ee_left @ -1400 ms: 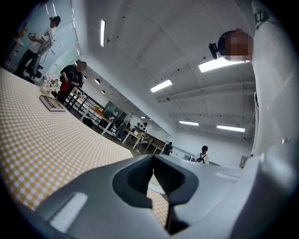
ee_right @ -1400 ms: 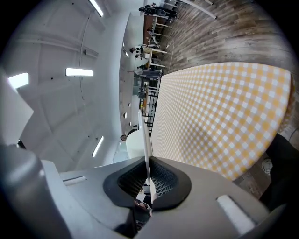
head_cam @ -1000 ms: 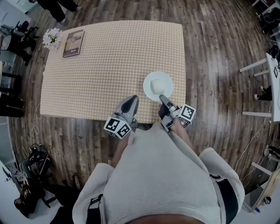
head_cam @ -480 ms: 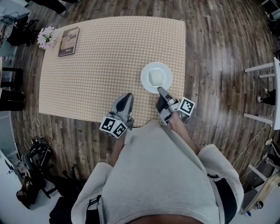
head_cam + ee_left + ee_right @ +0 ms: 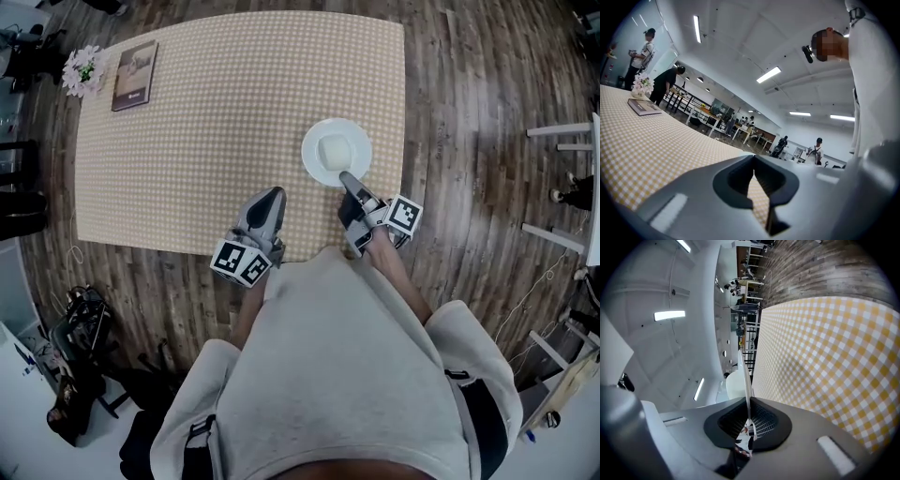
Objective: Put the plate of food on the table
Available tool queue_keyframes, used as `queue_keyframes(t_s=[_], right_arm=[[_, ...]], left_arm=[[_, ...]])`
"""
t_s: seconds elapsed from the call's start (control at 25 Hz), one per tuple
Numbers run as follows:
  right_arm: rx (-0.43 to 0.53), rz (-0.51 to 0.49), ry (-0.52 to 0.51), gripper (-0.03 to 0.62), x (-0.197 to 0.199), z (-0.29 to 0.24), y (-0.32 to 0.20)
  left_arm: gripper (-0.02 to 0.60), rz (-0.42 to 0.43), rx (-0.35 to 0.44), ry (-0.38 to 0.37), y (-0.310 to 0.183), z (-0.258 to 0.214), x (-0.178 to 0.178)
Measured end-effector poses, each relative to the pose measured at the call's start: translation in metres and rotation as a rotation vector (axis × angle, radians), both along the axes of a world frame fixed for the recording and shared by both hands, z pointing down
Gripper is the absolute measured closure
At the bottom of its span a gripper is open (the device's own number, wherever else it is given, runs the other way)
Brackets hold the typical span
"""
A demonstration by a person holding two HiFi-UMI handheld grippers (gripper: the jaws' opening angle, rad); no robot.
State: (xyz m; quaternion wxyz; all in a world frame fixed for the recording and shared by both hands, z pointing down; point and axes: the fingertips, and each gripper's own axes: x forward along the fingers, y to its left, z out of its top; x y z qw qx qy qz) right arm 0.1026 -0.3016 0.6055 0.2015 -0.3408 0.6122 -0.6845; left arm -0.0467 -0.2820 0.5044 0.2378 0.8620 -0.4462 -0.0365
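A white plate (image 5: 323,172) with a pale block of food (image 5: 335,150) is over the yellow checked table (image 5: 216,112), near its right edge. My right gripper (image 5: 345,178) is shut on the plate's near rim. In the right gripper view the plate (image 5: 745,373) stands edge-on between the pads of the right gripper (image 5: 749,411), with the food (image 5: 733,384) on its left face and a shadow on the cloth. My left gripper (image 5: 270,195) hovers at the table's near edge, shut and holding nothing; in its own view the left gripper (image 5: 754,161) has its jaws together.
A book (image 5: 134,75) and a small bunch of flowers (image 5: 82,67) sit at the table's far left corner. White furniture legs (image 5: 561,131) stand on the wood floor to the right. Dark gear (image 5: 80,342) lies on the floor at left. People (image 5: 643,56) stand beyond the table.
The head view has shifted, so the table sits higher in the picture. The right gripper keeps its hold on the plate, a little farther in from the right edge. The left gripper stays shut.
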Motion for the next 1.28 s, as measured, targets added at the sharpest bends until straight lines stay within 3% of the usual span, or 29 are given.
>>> queue_keyframes(t_s=[0.8,1.28], right_arm=[[-0.062,0.045,0.075,0.580,-0.042,0.024,0.028],[0.016,-0.014,0.108,0.582,-0.059,0.013,-0.024]], left_arm=[[0.574,0.068,-0.061,0.034,-0.004,0.036,-0.044],[0.574,0.034,-0.057,0.038,0.005,0.038,-0.058]])
